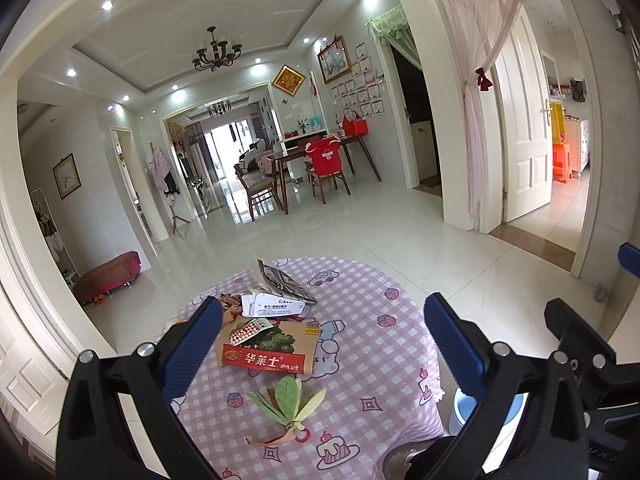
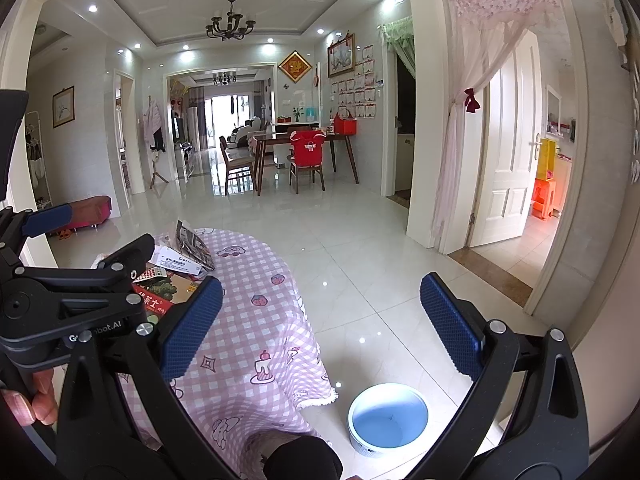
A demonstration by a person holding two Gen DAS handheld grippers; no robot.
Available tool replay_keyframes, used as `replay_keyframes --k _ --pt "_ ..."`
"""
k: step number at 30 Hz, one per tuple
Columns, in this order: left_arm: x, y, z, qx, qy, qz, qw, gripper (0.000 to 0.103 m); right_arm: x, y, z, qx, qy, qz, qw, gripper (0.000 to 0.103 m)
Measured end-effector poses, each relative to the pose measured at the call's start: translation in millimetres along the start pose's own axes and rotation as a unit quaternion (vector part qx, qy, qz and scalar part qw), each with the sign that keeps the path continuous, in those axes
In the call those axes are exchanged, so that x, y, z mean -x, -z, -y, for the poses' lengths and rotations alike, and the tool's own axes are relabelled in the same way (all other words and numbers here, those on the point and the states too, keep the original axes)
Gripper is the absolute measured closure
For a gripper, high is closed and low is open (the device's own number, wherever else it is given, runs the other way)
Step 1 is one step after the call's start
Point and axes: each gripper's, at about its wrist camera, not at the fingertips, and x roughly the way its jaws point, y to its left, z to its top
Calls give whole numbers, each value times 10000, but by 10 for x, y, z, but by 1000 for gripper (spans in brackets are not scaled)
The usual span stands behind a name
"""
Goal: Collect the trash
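- The left gripper (image 1: 324, 344) hangs over the table (image 1: 380, 344), jaws wide apart and empty.
- The trash sits at frame centre: a red box (image 1: 272, 350), papers (image 1: 280, 286), a leaf bundle (image 1: 288, 402).
- The right gripper (image 2: 320, 324), gaping and empty, frames the bin (image 2: 388, 420) at lower right.

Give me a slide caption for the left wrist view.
Open left hand-held gripper hovers over food box and leaf bundle on checked tablecloth.

Left gripper (image 1: 324, 344): jaws spread wide, nothing held. Right gripper (image 2: 320, 328): jaws spread wide, nothing held. Both level, side by side, pointing forward.
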Motion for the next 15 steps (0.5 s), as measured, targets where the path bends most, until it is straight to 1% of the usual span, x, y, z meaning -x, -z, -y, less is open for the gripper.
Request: replay_keyframes --k 5,7,9,11,15 --pt "-8 6 -2 -5 -1 -7 10000 4 -3 6 -9 0 -2 -4 10000 6" --pt "4 72 -71 -4 -3 -18 10000 4 -12 16 -17 -5 -15 -23 10000 6" --pt "-25 81 -83 -3 -1 -23 10000 4 -19 32 -31 -7 -18 -29 10000 6" --pt "-148 214 -144 -2 -4 -50 10000 4 -59 46 -7 -15 -25 -52 10000 6" --pt "-211 243 -126 -6 0 -80 10000 4 -79 47 -4 -17 -34 -76 10000 6"
